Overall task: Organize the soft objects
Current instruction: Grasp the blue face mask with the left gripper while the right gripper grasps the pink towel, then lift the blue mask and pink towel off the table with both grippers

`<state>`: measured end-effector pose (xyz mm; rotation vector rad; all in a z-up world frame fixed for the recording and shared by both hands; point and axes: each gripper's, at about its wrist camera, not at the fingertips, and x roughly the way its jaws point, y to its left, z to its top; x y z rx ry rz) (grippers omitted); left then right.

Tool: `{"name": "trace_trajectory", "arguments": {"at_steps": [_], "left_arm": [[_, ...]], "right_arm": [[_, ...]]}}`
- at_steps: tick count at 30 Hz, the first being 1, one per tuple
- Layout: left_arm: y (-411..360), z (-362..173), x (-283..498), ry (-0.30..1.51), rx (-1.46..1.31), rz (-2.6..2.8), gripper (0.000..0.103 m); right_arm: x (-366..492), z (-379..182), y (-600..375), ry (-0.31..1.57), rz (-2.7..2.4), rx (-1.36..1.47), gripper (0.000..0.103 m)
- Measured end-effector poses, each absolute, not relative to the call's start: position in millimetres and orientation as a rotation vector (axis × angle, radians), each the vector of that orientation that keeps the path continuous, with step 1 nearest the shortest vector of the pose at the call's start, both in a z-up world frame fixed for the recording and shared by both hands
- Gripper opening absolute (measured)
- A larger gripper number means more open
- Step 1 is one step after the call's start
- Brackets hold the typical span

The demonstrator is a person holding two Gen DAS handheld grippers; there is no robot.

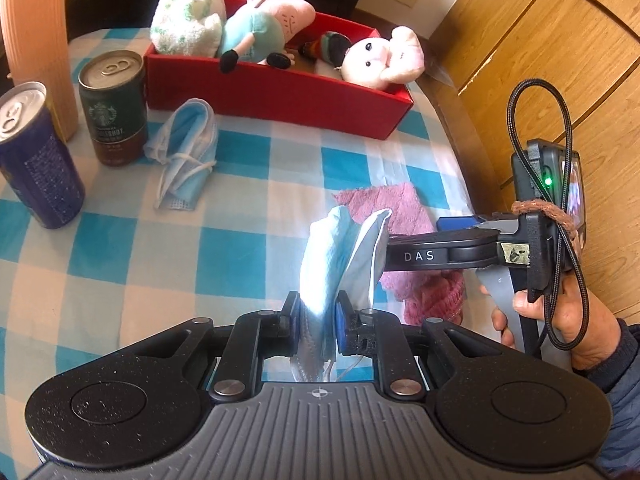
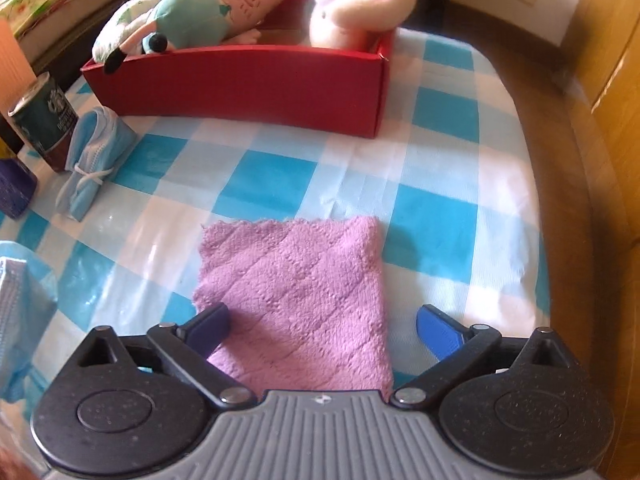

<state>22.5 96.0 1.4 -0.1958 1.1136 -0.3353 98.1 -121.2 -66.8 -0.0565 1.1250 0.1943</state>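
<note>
**Pink cloth framed for pickup as mask is held aloft**

While a blue face mask [image 1: 340, 256] is pinched between the pressed-together fingers of the left gripper [image 1: 318, 320], the right gripper [image 2: 322, 332] is seen with fingers spread wide astride the folded pink cloth [image 2: 296, 292]. In the right wrist view the cloth lies lower centre on the checked bench [image 2: 440, 184], its long axis running up the frame, one finger over its left edge. The red box [image 2: 240, 88] of plush toys is seen at upper centre, beyond the cloth.
</note>
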Motion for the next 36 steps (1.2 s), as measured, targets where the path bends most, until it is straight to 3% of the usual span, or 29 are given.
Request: {"name": "trace_trajectory", "arguments": {"at_steps": [3, 5, 8, 13, 23, 24, 26, 27, 31, 36], "left_arm": [[97.3, 1.4, 23.4, 1.114, -0.199, -0.326, 0.017], [98.7, 1.1, 24.3, 1.115, -0.202, -0.315, 0.018], [100.8, 2.0, 24.4, 1.112, -0.212, -0.309, 0.019], [104.2, 4.8, 24.6, 1.102, -0.229, -0.299, 0.020], [107.9, 7.5, 24.7, 1.102, -0.245, -0.286, 0.021], [108.4, 8.2, 24.7, 1.100, -0.248, -0.286, 0.022], [109.8, 9.2, 24.7, 1.097, -0.252, -0.285, 0.022], [110.4, 9.4, 24.3, 1.096, -0.254, -0.284, 0.022], [113.9, 8.7, 24.2, 1.099, -0.261, -0.276, 0.023], [120.2, 8.4, 23.0, 1.101, -0.272, -0.259, 0.023]], "right_arm": [[96.3, -61.6, -116.3, 1.106, 0.219, -0.064, 0.067], [93.7, -55.9, -111.5, 1.084, 0.234, -0.076, 0.044], [92.4, -49.3, -108.0, 1.062, 0.257, -0.069, 0.023], [92.9, -39.1, -112.6, 1.050, 0.319, 0.042, 0.001], [97.1, -44.1, -111.3, 1.082, 0.384, 0.105, 0.000], [97.2, -44.6, -109.8, 1.093, 0.389, 0.093, 0.003], [95.3, -43.2, -105.2, 1.103, 0.393, 0.054, 0.029], [91.9, -38.8, -102.9, 1.080, 0.397, 0.040, 0.035], [82.8, -25.4, -82.5, 1.038, 0.474, -0.061, 0.084], [78.9, -55.1, -53.8, 1.109, 0.478, -0.243, 0.083]]}}
